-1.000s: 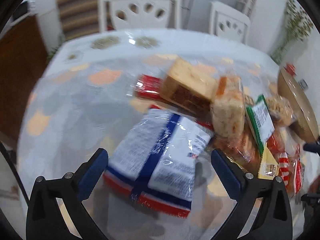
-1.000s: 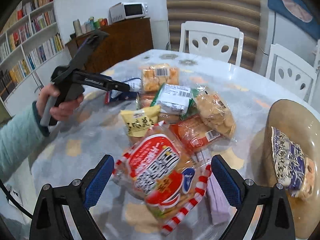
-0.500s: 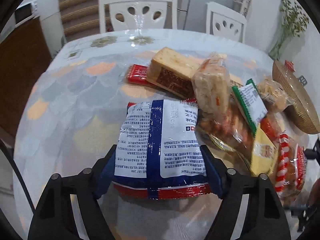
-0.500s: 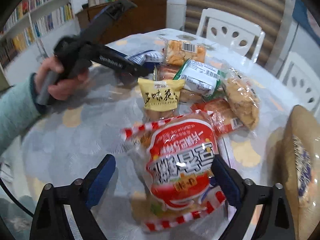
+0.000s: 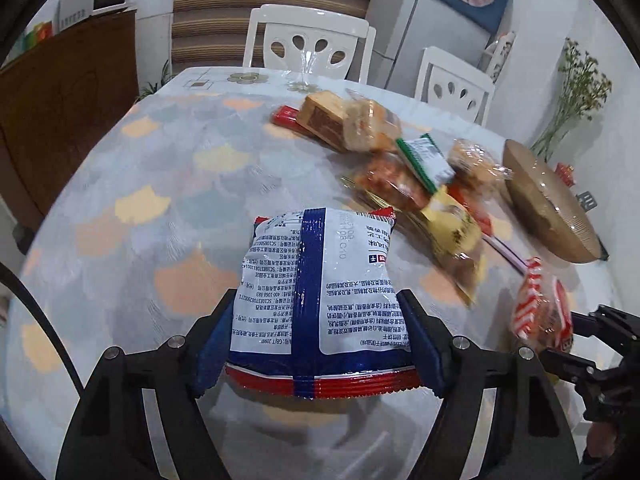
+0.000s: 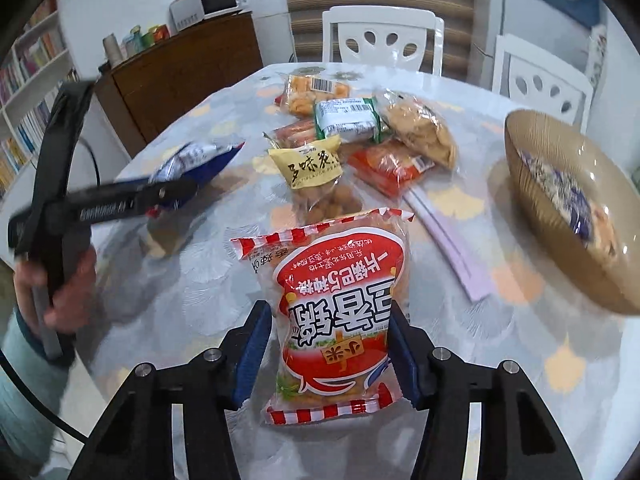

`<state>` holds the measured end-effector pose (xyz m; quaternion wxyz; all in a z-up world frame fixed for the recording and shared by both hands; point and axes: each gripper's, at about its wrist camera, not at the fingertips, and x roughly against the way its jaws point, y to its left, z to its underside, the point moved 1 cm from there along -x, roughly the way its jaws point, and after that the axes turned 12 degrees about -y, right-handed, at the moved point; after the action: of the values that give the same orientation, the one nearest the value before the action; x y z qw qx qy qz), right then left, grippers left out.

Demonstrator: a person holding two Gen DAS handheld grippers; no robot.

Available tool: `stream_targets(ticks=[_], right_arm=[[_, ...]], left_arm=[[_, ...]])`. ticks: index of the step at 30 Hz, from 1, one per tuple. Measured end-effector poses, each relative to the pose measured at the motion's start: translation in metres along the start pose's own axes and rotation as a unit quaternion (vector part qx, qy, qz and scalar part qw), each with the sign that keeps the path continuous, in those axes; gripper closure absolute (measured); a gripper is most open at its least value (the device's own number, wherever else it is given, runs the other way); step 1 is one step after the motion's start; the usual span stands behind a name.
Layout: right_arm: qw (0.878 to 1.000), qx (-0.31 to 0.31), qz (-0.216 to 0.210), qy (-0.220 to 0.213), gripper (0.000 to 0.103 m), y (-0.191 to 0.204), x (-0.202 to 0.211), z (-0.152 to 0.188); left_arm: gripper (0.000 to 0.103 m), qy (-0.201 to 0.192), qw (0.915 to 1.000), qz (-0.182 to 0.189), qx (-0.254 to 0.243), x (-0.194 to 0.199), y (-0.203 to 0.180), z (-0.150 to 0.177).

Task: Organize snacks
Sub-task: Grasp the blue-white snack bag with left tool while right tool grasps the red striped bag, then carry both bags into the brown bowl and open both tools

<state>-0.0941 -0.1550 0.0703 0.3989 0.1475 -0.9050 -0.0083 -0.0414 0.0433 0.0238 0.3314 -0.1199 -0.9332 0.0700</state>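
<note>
My left gripper (image 5: 318, 344) is shut on a white, blue and red snack bag (image 5: 320, 292) and holds it above the table. My right gripper (image 6: 330, 354) is shut on a red and white striped snack bag (image 6: 340, 308), also lifted. In the right wrist view the left gripper (image 6: 176, 192) holds its blue bag (image 6: 196, 160) at the left. In the left wrist view the red striped bag (image 5: 540, 312) hangs at the right. A pile of snack packs (image 6: 360, 136) lies mid-table. A brown bowl (image 6: 560, 232) at the right holds one snack pack (image 6: 568, 192).
A flat pale purple packet (image 6: 448, 244) lies beside the bowl. The round table (image 5: 160, 184) has a patterned cloth. Two white chairs (image 5: 312, 44) stand at the far side. A brown cabinet (image 6: 180, 72) with a microwave is at the left.
Both grippers closed on their bags and lifted them off the table. The left bag came away from the pile; the right bag now stands upright between the fingers.
</note>
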Motion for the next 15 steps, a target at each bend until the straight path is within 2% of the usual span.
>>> stream_targets(ticks=[2,7,15], right_arm=[[1.000,-0.014,-0.006,-0.003,0.043,-0.001,0.002,0.003],[0.999,-0.035,-0.037,-0.011,0.023,-0.007,0.008,0.010],[0.998,-0.045,-0.039,-0.014,0.022,-0.008,0.004,0.015]], left_arm=[[0.028,-0.006,0.9999,0.002,0.011,-0.002,0.001,0.005],[0.028,-0.021,0.9993,0.003,0.030,-0.002,0.010,0.006],[0.028,-0.024,0.9997,-0.002,0.007,-0.001,-0.001,0.009]])
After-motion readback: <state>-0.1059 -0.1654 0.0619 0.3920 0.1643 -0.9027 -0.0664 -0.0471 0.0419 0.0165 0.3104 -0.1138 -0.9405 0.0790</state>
